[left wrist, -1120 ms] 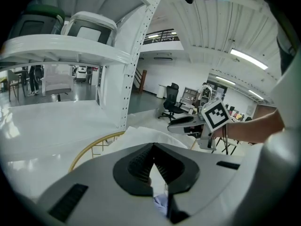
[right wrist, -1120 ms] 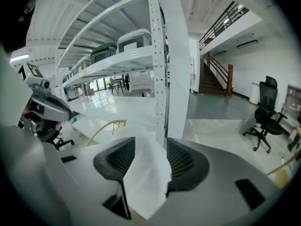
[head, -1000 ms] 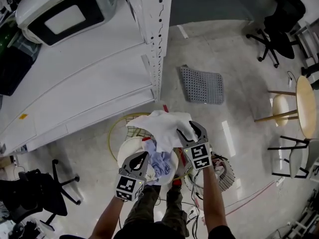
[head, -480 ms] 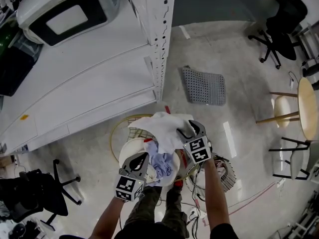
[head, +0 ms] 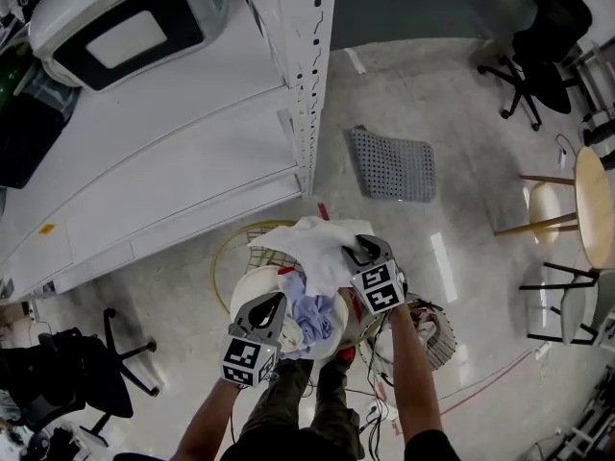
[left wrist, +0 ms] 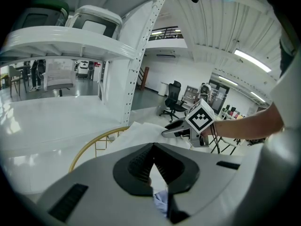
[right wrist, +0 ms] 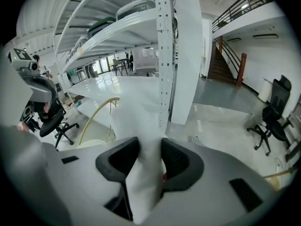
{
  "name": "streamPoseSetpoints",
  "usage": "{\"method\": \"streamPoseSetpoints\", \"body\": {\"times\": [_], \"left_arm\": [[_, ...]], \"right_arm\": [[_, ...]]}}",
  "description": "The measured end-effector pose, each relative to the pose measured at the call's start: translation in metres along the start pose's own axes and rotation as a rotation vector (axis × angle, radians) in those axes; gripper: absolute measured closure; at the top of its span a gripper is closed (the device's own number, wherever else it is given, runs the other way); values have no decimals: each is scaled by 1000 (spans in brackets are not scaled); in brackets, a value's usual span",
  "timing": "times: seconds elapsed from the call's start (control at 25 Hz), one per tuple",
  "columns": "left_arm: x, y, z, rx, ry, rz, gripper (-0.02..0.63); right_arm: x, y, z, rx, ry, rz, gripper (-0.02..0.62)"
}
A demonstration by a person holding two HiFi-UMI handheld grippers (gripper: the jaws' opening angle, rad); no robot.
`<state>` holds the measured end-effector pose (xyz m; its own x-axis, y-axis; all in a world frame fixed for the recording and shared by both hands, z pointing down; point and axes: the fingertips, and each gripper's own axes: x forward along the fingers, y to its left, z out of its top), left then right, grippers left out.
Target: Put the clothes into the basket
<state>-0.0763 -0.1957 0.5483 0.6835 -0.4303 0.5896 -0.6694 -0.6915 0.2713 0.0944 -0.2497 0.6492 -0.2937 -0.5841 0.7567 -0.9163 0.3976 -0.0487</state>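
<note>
A white garment (head: 307, 243) is draped over the round wire basket with a yellow rim (head: 216, 262). My right gripper (head: 348, 251) is shut on this garment (right wrist: 141, 126); its jaws have just been closing and the cloth fills the space between the pads. A pale blue cloth (head: 309, 315) lies bunched inside the basket. My left gripper (head: 279, 303) rests beside it with jaw tips together (left wrist: 153, 146). The blue cloth (left wrist: 161, 202) shows just beneath them, and I cannot tell whether it is pinched.
A white shelving post (head: 306, 84) and its shelf with lidded bins (head: 125, 27) stand just beyond the basket. A grey perforated mat (head: 389, 164) lies on the floor. Office chairs (head: 533, 65) (head: 58, 373), a wooden stool (head: 543, 209) and a cable-filled basket (head: 430, 332) surround the spot.
My right gripper has sunk slightly toward the basket with the white garment between its jaws. The left gripper has stayed in place.
</note>
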Motion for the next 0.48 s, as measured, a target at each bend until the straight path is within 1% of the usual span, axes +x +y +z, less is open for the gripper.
{"method": "streamPoseSetpoints", "body": {"times": [0.08,0.2,0.28,0.48], "left_arm": [[-1,0,0,1,0,2,606],[-4,0,2,4,-7,5,606],[-7,-1,2,4,-8,8,606],[-13,0,1,-2,-10,22,606]], "right_arm": [[-1,2,0,-38,16,-25,437],[-4,4,2,-78,24,-77,453],[-7,5,1,-79,19,-99,457],[-14,4,3,-73,4,-114,474]]}}
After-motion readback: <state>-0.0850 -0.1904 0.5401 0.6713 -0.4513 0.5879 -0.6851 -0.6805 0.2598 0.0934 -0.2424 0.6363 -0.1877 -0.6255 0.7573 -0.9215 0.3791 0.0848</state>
